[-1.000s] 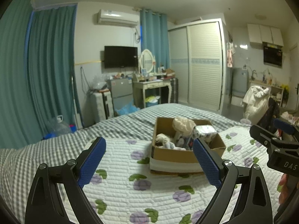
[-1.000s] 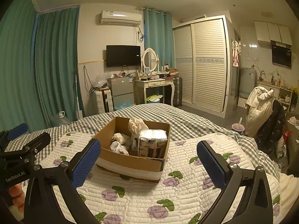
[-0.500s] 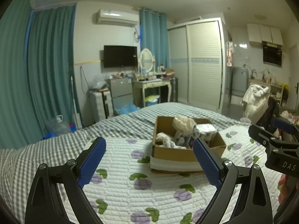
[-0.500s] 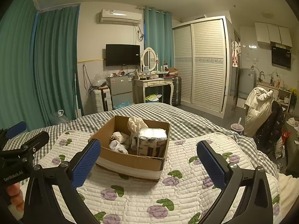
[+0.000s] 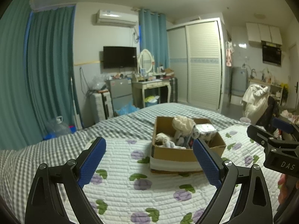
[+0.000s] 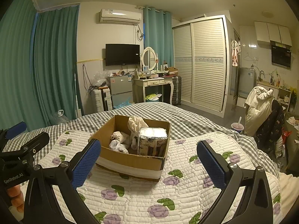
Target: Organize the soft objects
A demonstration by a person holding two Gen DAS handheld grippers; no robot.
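Both claws, L (image 5: 149, 149) & R (image 6: 148, 154), gape empty just short of the box (image 6: 130, 160), which holds socks (image 6: 119, 142), cloth (image 6: 135, 123) & pack (image 6: 152, 141), prob. kept together for sorting.

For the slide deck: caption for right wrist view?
Open right tool faces cardboard box of soft items on floral quilt.

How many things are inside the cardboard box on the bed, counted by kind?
Inside the cardboard box:
Wrapped tissue pack: 1
Cream bunched cloth: 1
White sock-like bundles: at least 2; they overlap, so the exact count is unclear
Total: at least 4
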